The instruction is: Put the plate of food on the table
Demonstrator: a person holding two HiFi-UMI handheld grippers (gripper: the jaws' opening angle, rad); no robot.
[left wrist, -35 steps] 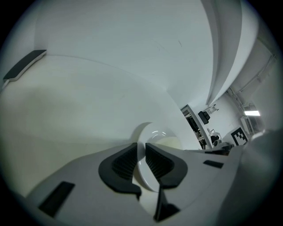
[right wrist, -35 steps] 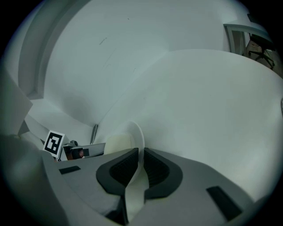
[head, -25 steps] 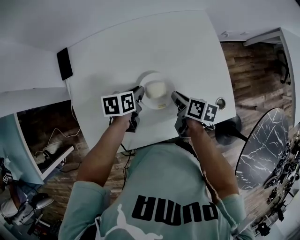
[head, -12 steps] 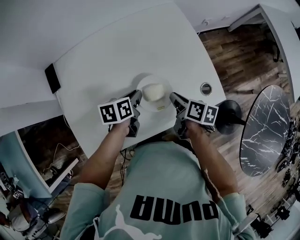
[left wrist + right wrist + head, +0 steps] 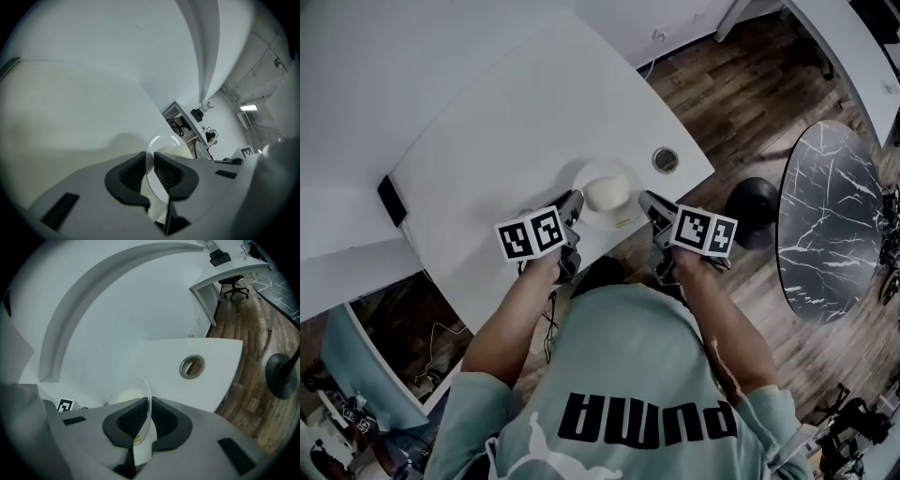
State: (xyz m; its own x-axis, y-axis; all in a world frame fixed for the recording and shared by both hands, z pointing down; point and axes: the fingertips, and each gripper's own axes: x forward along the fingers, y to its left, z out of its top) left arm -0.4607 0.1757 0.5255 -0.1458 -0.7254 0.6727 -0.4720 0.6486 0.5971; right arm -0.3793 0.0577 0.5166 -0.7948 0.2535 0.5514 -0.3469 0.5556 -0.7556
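- While 2 grippers clamp it from either side, the plate (image 5: pixel 624 218) hangs over the near corner of the white table (image 5: pixel 506 131), close to the person's chest.
- A pale mound of food (image 5: pixel 606 192) lies in the middle of the plate; what kind of food it is cannot be made out.
- The left gripper (image 5: pixel 574 202) has its jaws closed on the plate's left rim. Its own view shows the thin edge pinched between the 2 ribbed pads.
- The right gripper (image 5: pixel 645 202) holds the opposite rim the same way, jaws pressed on the edge, with the food just beyond them.
- A round cable hole (image 5: pixel 665 159) sits in the tabletop just right of the plate. Past the table's edge lie a wooden floor (image 5: pixel 741 84) and a round marble table (image 5: pixel 834 216).
- As a judgement, the pick-up and the carry look done, since the plate is already above the tabletop.
- Whether the plate's base touches the surface cannot be told. A soft shadow on the table beyond it, in the left gripper view, suggests it is not yet down.
- What is left: lower the plate level onto the table, preferably further in from the edge, then open both pairs of jaws and draw the grippers away.
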